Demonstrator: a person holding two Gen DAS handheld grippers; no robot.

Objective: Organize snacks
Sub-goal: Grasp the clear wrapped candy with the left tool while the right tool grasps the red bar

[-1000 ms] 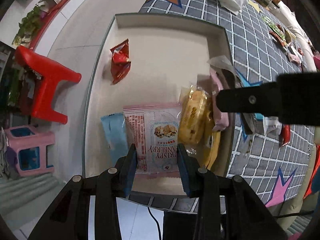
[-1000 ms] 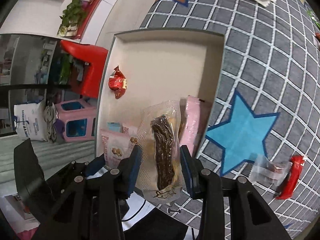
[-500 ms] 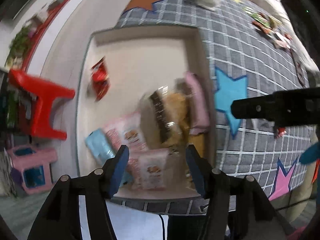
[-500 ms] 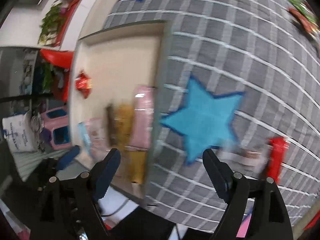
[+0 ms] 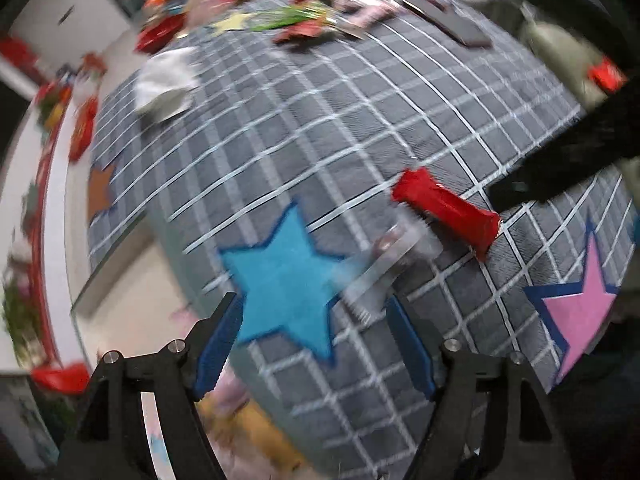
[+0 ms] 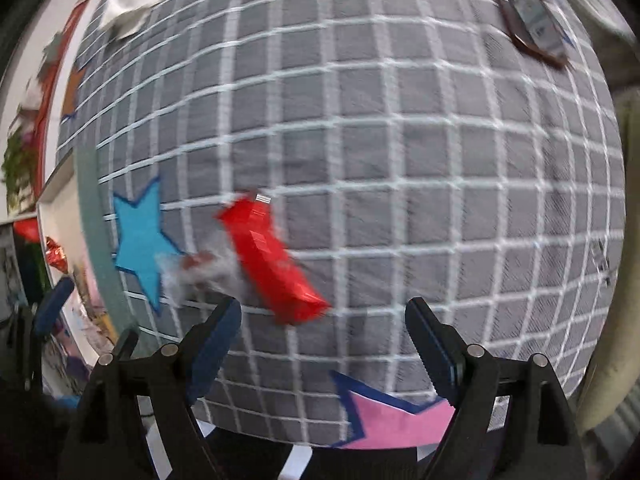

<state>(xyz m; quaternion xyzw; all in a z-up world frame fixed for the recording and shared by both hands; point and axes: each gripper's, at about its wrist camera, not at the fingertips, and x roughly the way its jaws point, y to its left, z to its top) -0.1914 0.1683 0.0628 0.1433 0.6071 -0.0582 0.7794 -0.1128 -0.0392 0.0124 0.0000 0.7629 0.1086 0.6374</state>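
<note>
My left gripper (image 5: 314,332) hangs over the blue star (image 5: 288,280) on the grey checked cloth, jaws opening, nothing between the pads. Just past its right fingertip lies a clear snack packet (image 5: 384,268), and beyond that a red packet (image 5: 446,210). My right gripper (image 6: 322,316) stands open and empty, with the red packet (image 6: 272,264) just ahead of its left finger and the clear packet (image 6: 200,268) to the left. The cream tray (image 6: 90,216) is at the left edge, with blurred snacks inside it.
Several loose snacks lie at the far end of the cloth, with a white packet (image 5: 164,84) and a dark flat packet (image 6: 532,16) nearer. A pink star (image 6: 392,420) marks the near edge. The right gripper's black body (image 5: 560,160) crosses the left wrist view.
Both grippers let go of the packets they held over the tray and opened. Both have swung away from the tray, to the right over the checked cloth, rolling as they went.
</note>
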